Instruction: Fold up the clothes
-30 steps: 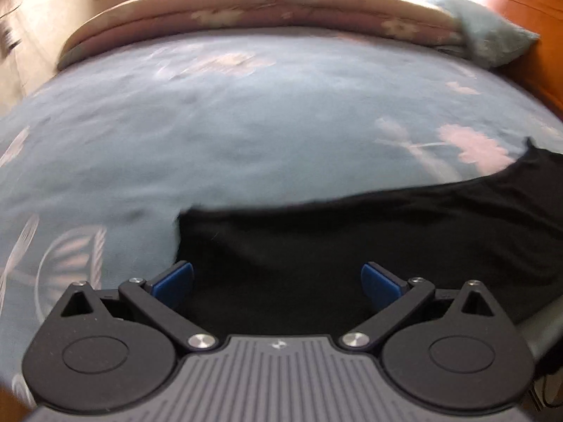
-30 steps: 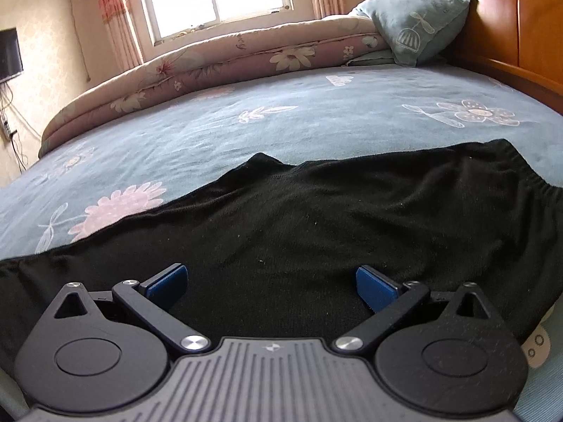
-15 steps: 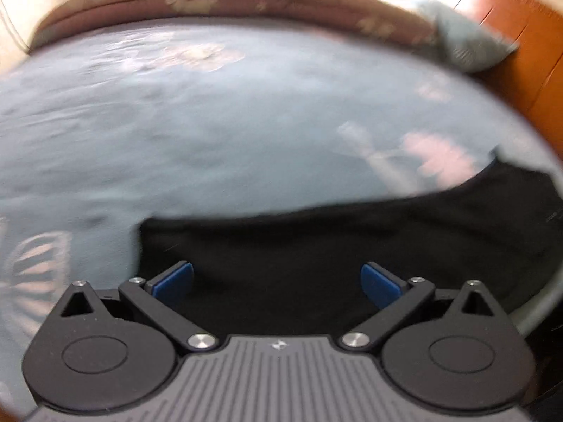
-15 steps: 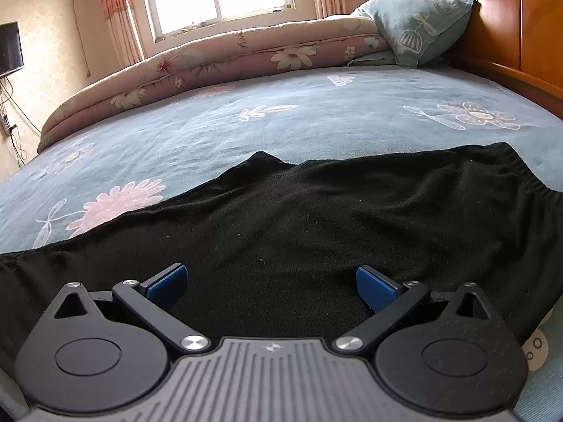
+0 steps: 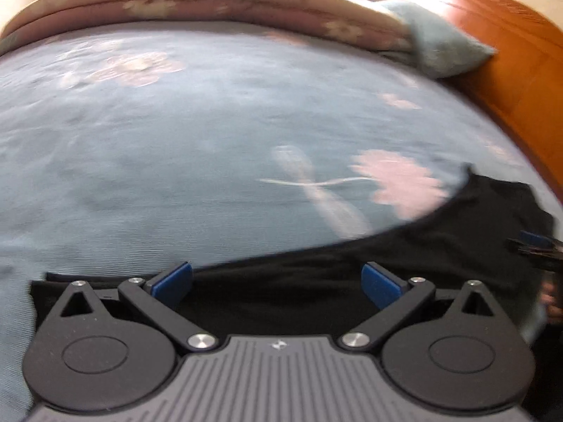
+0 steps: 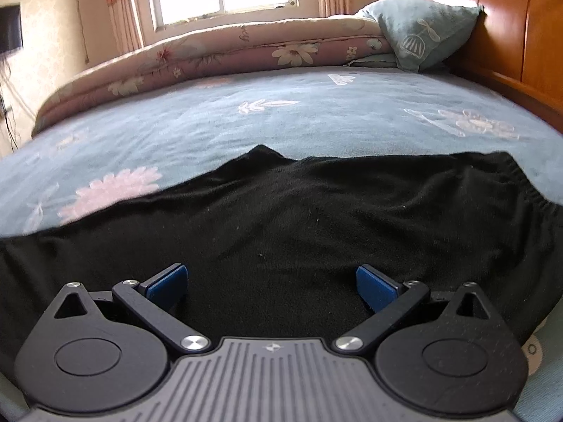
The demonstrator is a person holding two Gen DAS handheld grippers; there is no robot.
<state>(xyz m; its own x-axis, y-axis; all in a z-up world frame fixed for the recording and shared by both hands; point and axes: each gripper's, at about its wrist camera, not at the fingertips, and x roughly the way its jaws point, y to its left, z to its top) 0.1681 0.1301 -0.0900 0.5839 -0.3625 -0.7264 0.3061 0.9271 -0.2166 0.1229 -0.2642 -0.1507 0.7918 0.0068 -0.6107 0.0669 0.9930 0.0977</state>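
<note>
Both tongs stand with their blue pads spread apart and gripping nothing: the left gripper [image 5: 277, 281] over the garment's left end, the right gripper [image 6: 271, 285] over its middle. The black garment [image 6: 316, 225] lies flat along the near edge of the blue flowered bed [image 6: 281, 119]. A folded quilt [image 6: 218, 52] runs along the far edge, a pillow [image 6: 422, 35] against the wooden headboard [image 6: 510, 28] at the right.

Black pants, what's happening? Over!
Left tool open, right tool open, both empty. Pants flat on bed, unfolded. Nothing in the way.

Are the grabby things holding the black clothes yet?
No. The left tool and right tool are both open above the black clothes, holding nothing.
</note>
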